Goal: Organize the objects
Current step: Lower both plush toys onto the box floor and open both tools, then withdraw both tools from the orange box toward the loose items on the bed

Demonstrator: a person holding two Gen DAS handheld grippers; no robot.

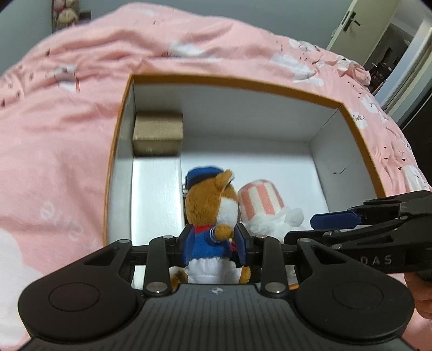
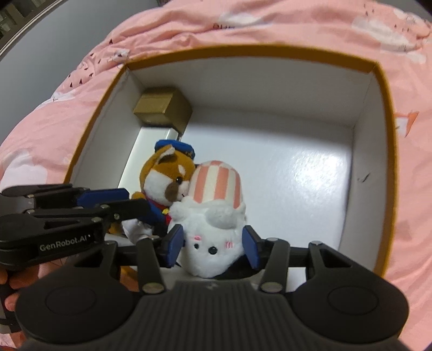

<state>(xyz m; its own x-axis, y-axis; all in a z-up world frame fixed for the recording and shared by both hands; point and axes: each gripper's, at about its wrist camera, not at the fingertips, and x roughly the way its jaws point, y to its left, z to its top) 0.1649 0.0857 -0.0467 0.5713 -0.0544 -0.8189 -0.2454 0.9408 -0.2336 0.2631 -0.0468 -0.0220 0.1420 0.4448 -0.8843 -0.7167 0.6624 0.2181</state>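
An open box with orange rim (image 1: 243, 83) (image 2: 388, 108) and white inside lies on a pink bed. My left gripper (image 1: 214, 245) is shut on a brown fox plush (image 1: 213, 213) in a blue sailor suit and cap, held over the box's near edge; the plush also shows in the right wrist view (image 2: 167, 178). My right gripper (image 2: 213, 245) is shut on a white plush (image 2: 213, 243) with a pink-striped hat, right beside the fox and touching it. The right gripper's fingers (image 1: 334, 218) show from the side in the left view.
A small gold box (image 1: 158, 133) (image 2: 162, 108) stands in the box's far left corner. A white slab (image 1: 155, 199) lies along the left wall. Pink bedding (image 1: 54, 135) surrounds the box. An open door (image 1: 359, 24) is at far right.
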